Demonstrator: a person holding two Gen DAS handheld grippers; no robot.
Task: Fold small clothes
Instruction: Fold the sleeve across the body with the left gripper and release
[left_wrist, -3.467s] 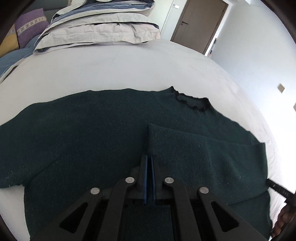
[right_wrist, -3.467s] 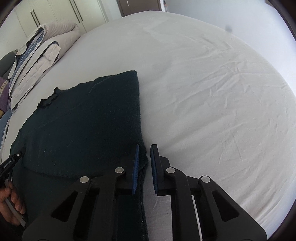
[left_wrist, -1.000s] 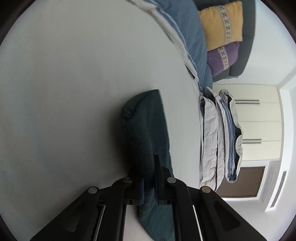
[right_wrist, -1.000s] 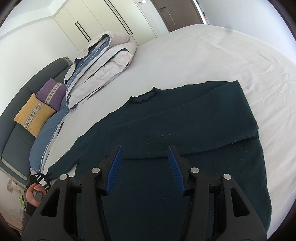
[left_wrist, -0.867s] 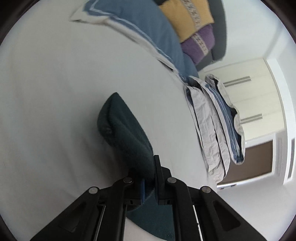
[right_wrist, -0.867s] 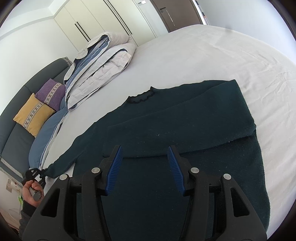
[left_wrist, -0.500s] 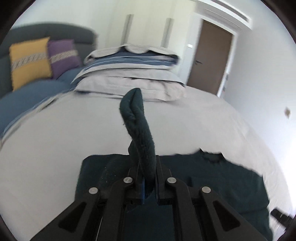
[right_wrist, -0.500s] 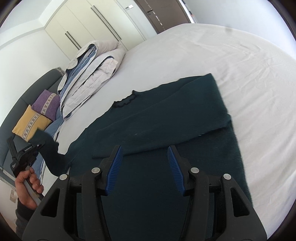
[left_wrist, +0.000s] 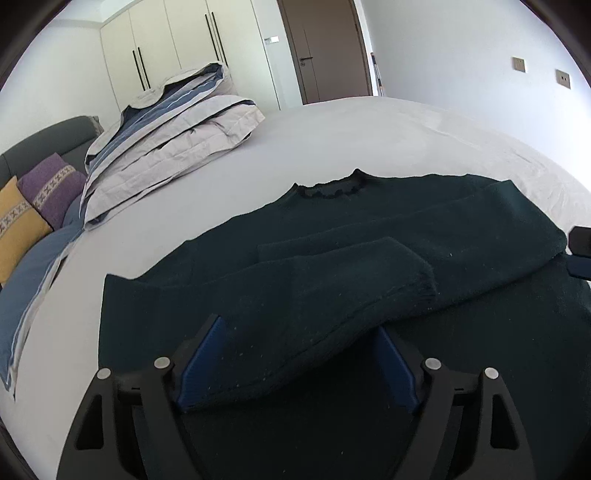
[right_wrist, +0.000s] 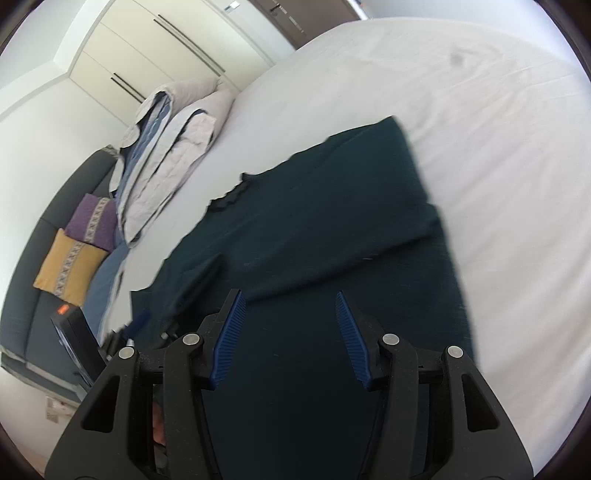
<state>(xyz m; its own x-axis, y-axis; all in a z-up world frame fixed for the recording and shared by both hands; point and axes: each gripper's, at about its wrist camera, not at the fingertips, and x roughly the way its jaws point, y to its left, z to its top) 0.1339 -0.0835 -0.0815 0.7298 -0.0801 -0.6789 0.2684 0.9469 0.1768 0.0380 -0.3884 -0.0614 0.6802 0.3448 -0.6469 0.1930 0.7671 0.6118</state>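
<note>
A dark green knit sweater (left_wrist: 461, 229) lies flat on the white bed, neck away from me, with both sleeves folded across its body. The left sleeve (left_wrist: 332, 291) lies over the chest, its cuff near the middle. My left gripper (left_wrist: 299, 332) is open, with the sleeve lying loose between its blue pads. In the right wrist view the sweater (right_wrist: 332, 221) fills the middle. My right gripper (right_wrist: 288, 306) is open and empty above the sweater's lower body.
The white bed sheet (left_wrist: 369, 140) spreads around the sweater. A folded grey and blue duvet (left_wrist: 166, 125) lies at the far left. Purple and yellow cushions (left_wrist: 33, 206) lean on a dark sofa. The other gripper's tip (left_wrist: 580, 251) shows at the right edge.
My left gripper carried the left sleeve up and over onto the sweater's body, then opened and let it go. My right gripper stayed open and shifted over the sweater.
</note>
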